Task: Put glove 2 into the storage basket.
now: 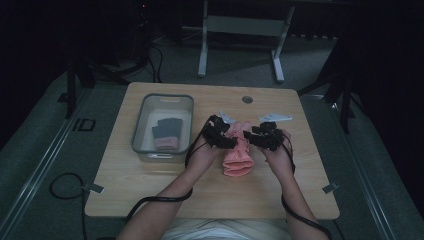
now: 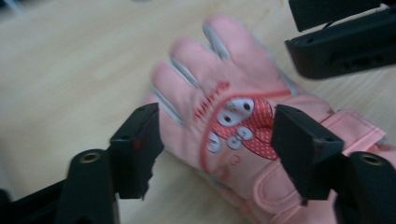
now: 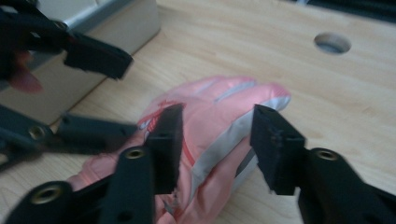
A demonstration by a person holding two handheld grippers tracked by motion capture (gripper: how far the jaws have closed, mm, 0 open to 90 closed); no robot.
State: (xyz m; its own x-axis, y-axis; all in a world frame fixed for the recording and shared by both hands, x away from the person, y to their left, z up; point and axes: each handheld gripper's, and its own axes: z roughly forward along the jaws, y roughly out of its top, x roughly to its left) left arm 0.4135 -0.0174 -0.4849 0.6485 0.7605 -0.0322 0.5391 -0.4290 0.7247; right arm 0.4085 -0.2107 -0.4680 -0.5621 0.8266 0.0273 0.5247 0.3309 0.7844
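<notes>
Pink glove (image 1: 238, 154): flat on the wooden surface (image 1: 150, 190), right of the grey bin (image 1: 141, 120)
Left gripper (image 2: 217, 135): jaws spread, straddling the glove's back
Right gripper (image 3: 217, 140): jaws released, astride its fingers

The high view is dim and murky at its edges, while both gripper views are brighter, softly blurred.
</notes>
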